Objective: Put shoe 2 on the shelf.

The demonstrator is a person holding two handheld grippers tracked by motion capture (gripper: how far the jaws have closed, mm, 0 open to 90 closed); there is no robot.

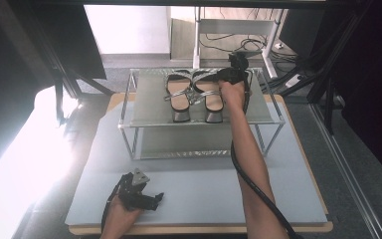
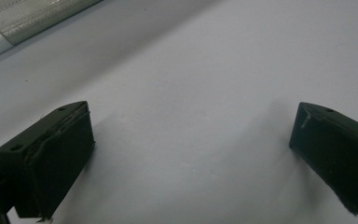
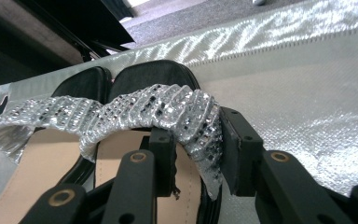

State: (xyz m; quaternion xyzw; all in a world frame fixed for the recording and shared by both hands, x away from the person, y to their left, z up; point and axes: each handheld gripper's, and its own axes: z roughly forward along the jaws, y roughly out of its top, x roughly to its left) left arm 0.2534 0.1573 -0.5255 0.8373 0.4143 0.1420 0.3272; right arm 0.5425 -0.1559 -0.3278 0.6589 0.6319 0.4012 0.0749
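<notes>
A pair of heeled sandals with sparkly silver straps stands side by side on the top shelf of a metal rack. The left sandal sits free. My right gripper reaches to the toe end of the right sandal. In the right gripper view its jaws straddle the right end of that sandal's silver strap, one jaw under the strap and one outside, shut on it; the sandal rests on the shelf. My left gripper lies on the grey mat, jaws open and empty.
The rack has a lower shelf under the top one and slim metal legs. It stands on a grey mat covering the table. A black cable trails along the right forearm. Table legs and cables sit beyond the rack.
</notes>
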